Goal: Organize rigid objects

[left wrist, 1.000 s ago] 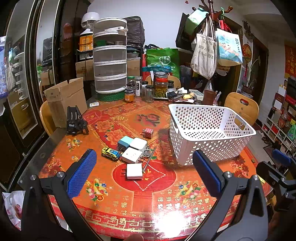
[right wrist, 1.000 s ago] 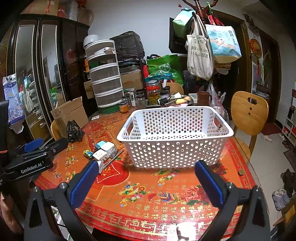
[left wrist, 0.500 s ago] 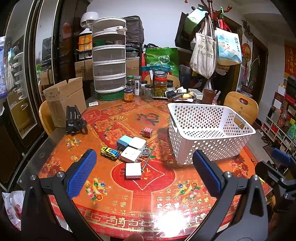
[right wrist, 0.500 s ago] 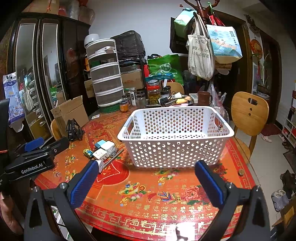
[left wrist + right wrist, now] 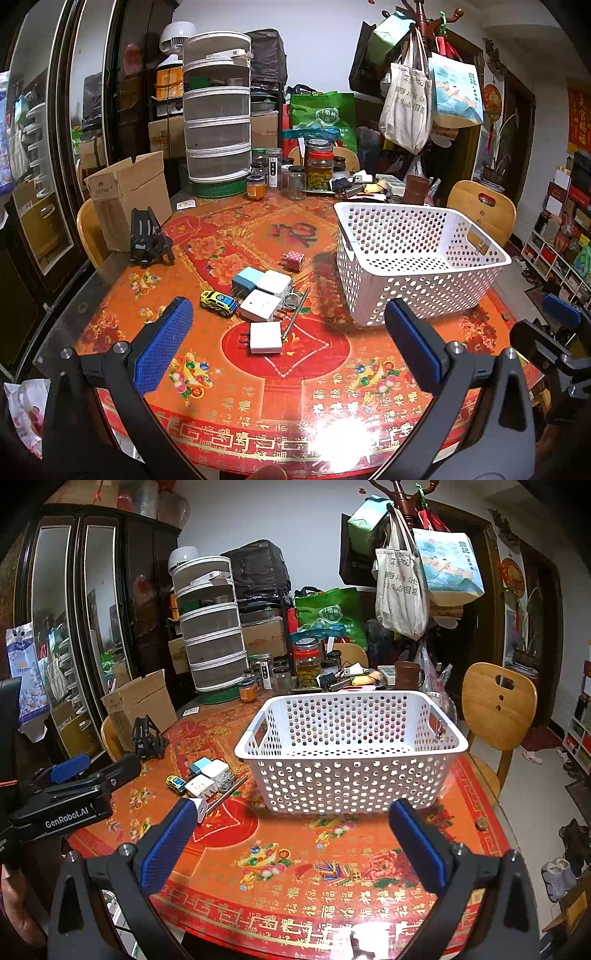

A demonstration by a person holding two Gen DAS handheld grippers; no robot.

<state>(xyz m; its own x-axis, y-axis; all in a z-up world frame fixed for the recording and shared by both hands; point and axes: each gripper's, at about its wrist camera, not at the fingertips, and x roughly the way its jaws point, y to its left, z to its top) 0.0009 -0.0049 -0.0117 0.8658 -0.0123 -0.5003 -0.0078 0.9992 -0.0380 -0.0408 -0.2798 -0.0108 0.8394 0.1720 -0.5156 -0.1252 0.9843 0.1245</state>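
Glossy red tablecloth (image 5: pixel 258 376) under perforated white plastic basket (image 5: pixel 351 753), both claws (image 5: pixel 288 345) (image 5: pixel 291 840) apart

table (image 5: pixel 295 413) | white basket (image 5: pixel 413 280) | plugs (image 5: pixel 264 291) | toy car (image 5: pixel 218 298) | jars (image 5: pixel 295 177)

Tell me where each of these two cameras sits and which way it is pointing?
Left wrist: sits on the left gripper, open, looking across the table at the chargers, toy car and basket; the right gripper's tip shows at the right edge.
Right wrist: sits on the right gripper, open, facing the basket head-on; the left gripper shows at left.
Shared: basket, chargers, toy car.
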